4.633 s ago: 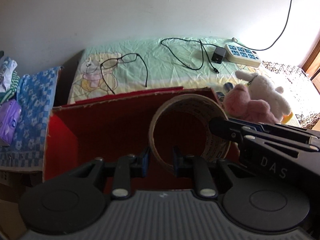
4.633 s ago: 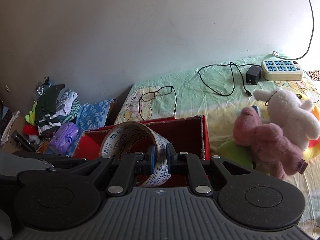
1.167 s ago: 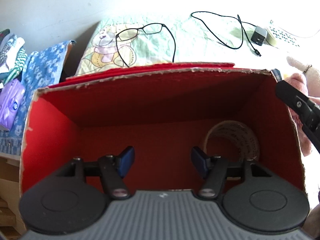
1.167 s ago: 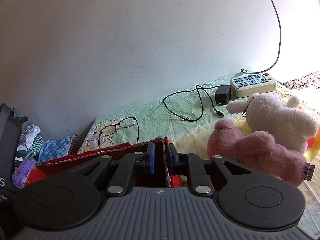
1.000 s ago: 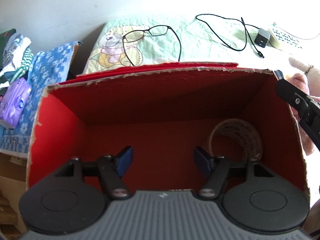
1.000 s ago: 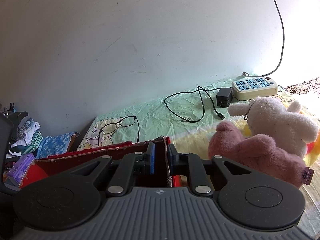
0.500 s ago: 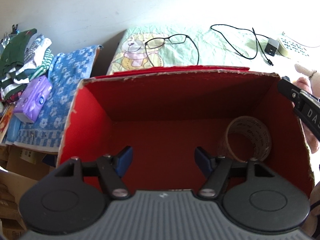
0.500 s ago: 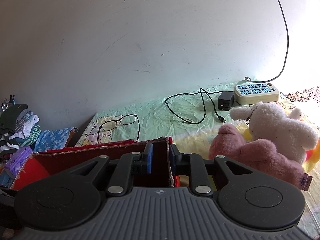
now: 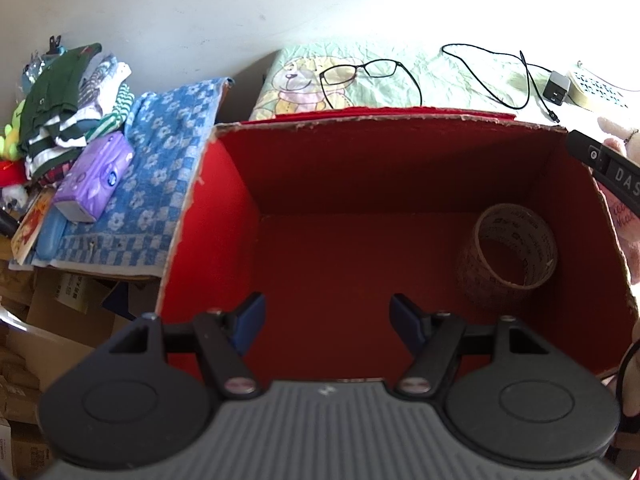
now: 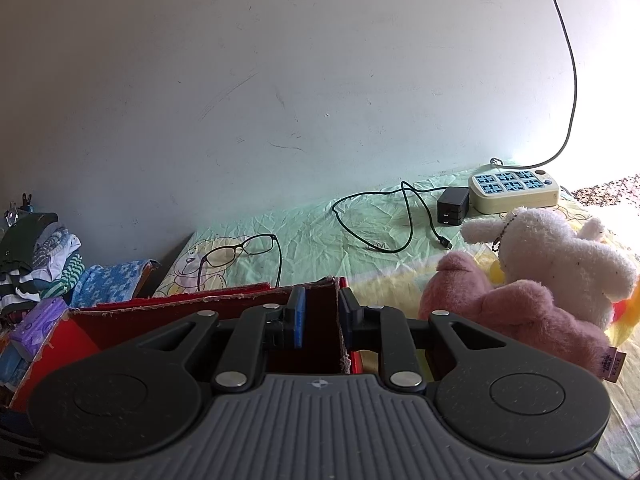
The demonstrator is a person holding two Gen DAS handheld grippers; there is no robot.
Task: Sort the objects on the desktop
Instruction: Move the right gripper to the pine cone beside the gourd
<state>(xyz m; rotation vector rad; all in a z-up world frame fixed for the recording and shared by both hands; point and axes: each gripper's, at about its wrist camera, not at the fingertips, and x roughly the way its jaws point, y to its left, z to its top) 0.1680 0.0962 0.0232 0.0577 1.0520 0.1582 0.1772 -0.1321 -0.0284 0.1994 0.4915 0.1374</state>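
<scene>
The tape roll [image 9: 508, 246] lies on its side on the floor of the red box [image 9: 224, 216], in the right part of the left wrist view, close to the box's right wall with its hole facing the camera. Nothing touches it. The left gripper [image 9: 327, 322] hangs over the near side of the box at lower centre, its blue-padded fingers [image 9: 250, 318] spread wide apart and holding nothing. At the right edge of that view a black part of the other tool reaches the box's right wall.

In the right wrist view the right gripper [image 10: 322, 316] sits at lower centre with one finger on each side of the box's right wall [image 10: 320, 312]; the fingers are close together, but whether they pinch the cardboard cannot be told.

Beyond the box, glasses [image 9: 362, 74] lie on the green sheet [image 9: 440, 80] at upper centre. A black charger with cable [image 10: 452, 204] and a cream power strip [image 10: 514, 192] lie at the upper right. A pink plush toy [image 10: 512, 312] and a white plush toy [image 10: 560, 256] lie touching at the right. A blue checked towel [image 9: 160, 184], a purple tissue pack [image 9: 94, 176] and folded clothes [image 9: 68, 96] fill the left of the left wrist view.
</scene>
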